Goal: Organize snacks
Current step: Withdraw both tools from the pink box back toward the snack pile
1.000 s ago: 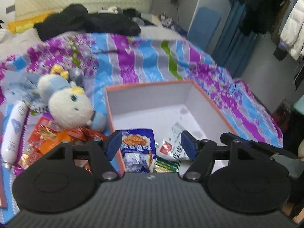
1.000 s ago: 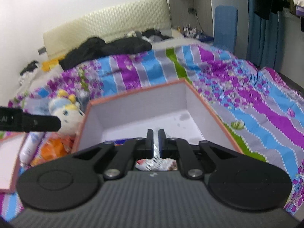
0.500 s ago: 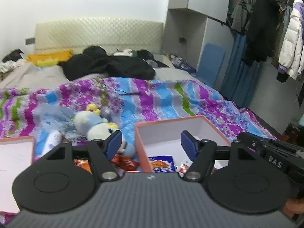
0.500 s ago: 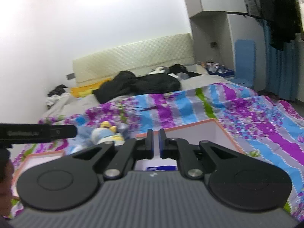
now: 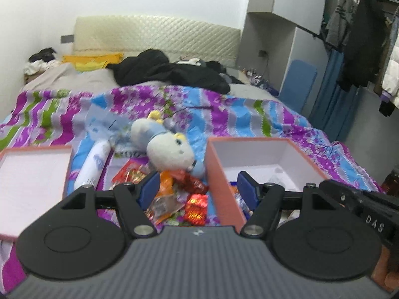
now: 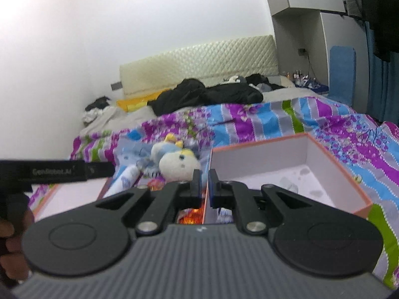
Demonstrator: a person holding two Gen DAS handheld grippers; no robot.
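An orange box with a white inside (image 5: 219,172) (image 6: 331,159) stands on the bed; some snack packets lie at its near end, mostly hidden by my grippers. A pile of red and orange snack packets (image 5: 179,196) lies left of the box; a bit of it shows in the right wrist view (image 6: 189,215). My left gripper (image 5: 197,189) is open and empty, held above the pile and the box's left wall. My right gripper (image 6: 204,186) is shut and empty, above the box's left wall.
A plush toy (image 5: 167,147) (image 6: 174,162) lies behind the pile. A white bottle (image 5: 93,164) lies to its left. The box lid (image 5: 30,174) sits at far left. Black clothes (image 5: 169,72) lie near the headboard. The floral blanket (image 6: 349,129) covers the bed.
Both grippers have pulled back and tilted up from the box, then shifted left. The snack pile now lies between my left fingers. Neither gripper's opening has changed.
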